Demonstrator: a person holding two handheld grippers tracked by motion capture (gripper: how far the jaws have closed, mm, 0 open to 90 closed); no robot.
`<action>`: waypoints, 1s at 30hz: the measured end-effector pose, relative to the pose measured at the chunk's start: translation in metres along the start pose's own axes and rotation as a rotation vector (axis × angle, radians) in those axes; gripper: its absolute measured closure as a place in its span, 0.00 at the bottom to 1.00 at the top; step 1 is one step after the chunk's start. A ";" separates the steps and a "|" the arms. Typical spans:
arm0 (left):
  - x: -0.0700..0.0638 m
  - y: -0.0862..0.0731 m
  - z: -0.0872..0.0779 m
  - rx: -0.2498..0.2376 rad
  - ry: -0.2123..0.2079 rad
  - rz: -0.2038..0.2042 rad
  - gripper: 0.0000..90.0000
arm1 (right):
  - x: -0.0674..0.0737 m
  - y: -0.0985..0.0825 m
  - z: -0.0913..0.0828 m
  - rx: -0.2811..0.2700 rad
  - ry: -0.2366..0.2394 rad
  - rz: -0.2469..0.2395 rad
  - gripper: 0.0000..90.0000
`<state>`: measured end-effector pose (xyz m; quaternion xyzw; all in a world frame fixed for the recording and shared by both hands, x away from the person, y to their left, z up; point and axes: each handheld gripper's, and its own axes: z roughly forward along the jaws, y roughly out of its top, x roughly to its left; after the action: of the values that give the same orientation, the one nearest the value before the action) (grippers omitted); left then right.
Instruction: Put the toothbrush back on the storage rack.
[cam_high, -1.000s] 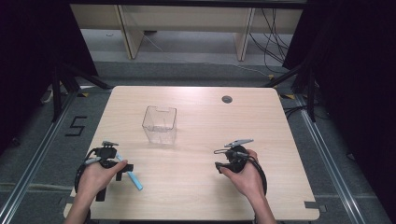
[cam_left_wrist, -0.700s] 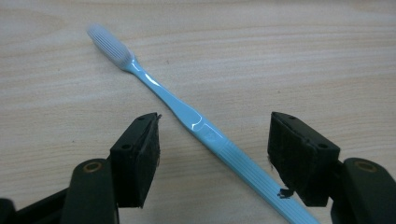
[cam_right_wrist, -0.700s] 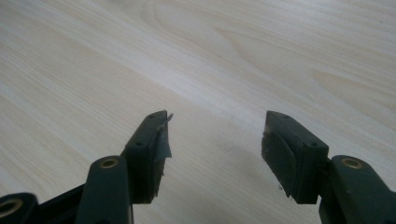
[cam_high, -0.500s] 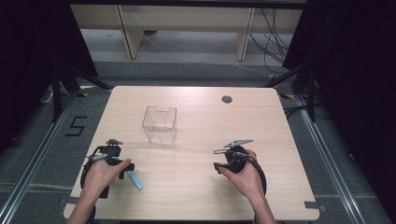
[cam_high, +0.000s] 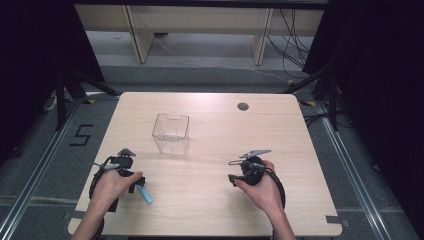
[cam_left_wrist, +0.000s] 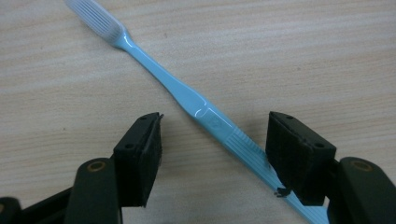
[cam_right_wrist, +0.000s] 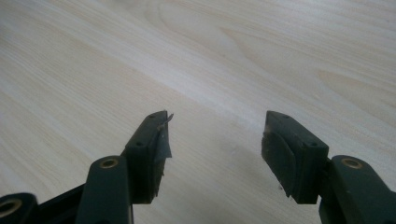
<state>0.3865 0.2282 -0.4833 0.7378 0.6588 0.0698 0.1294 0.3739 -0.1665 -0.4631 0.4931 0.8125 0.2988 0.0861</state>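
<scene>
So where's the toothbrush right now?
In the high view, the toothbrush lies flat at the table's near-left, between the open left gripper's jaws.

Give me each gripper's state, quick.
Left gripper: jaws open, just been closing around the toothbrush, not gripping.
Right gripper: jaws open, holding nothing.

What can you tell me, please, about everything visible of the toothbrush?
The toothbrush is light blue, plastic by its look, with a whitish ribbed head and a ribbed grip on the handle. It lies flat on the table, slanted, near the front left. The left hand-held gripper straddles its handle; the jaws have just been closing, and the right one is close to the handle, contact unclear.
</scene>
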 end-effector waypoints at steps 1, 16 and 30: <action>0.000 0.001 0.000 0.011 0.002 0.000 0.40 | 0.000 0.000 0.000 -0.001 -0.001 -0.002 0.46; -0.004 0.011 0.000 0.099 0.016 0.027 0.40 | 0.000 -0.001 0.002 0.005 0.002 -0.013 0.46; -0.004 0.011 0.003 0.118 0.042 0.059 0.46 | 0.000 -0.001 0.003 0.008 0.002 -0.009 0.46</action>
<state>0.3970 0.2229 -0.4832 0.7616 0.6423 0.0499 0.0698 0.3743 -0.1658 -0.4661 0.4892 0.8160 0.2959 0.0848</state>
